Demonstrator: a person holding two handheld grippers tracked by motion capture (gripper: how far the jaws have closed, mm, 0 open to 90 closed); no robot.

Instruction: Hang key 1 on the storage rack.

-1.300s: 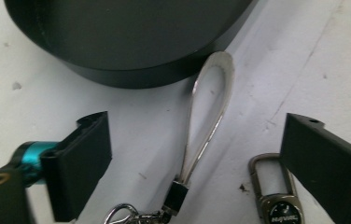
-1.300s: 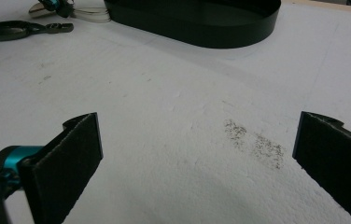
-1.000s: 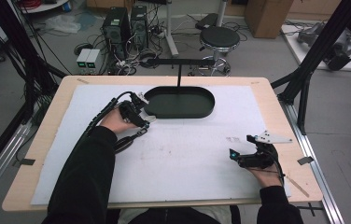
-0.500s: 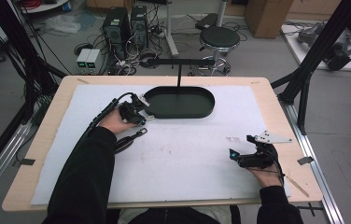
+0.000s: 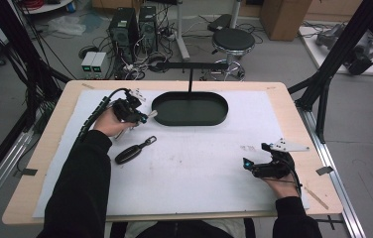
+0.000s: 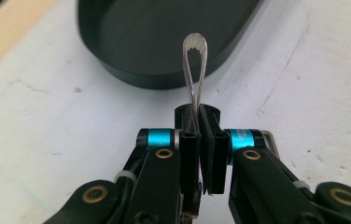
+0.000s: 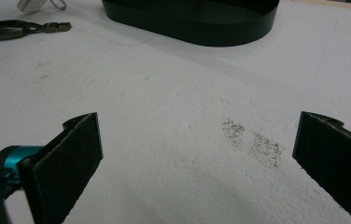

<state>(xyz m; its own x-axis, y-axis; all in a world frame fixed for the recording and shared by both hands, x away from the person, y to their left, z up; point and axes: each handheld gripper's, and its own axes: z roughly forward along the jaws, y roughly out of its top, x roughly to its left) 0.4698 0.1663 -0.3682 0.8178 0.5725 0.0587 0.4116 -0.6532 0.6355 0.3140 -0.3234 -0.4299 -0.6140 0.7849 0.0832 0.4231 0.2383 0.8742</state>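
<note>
My left gripper [image 5: 142,116] hovers by the left end of the black oval tray [image 5: 214,119] and is shut on a thin silvery wire loop [image 6: 195,65]. In the left gripper view the loop sticks up from the closed jaws toward the tray's rim [image 6: 131,77]. In the high view a small white piece [image 5: 151,114] shows at the gripper's tip. A black key fob [image 5: 134,150] lies flat on the white mat, just nearer than the left hand. My right gripper [image 5: 247,164] rests low at the right front, open, with bare mat between its pads [image 7: 78,149].
A thin black post with a crossbar [image 5: 190,69] rises behind the tray. The white mat [image 5: 199,168] covers most of the wooden table [image 5: 293,104]. A faint dark smudge [image 7: 253,140] marks the mat ahead of the right gripper. The key fob [image 7: 10,29] lies far left.
My left hand has drawn slightly away from me and lifted off the key fob, which now lies fully uncovered. The right gripper has stayed put.
</note>
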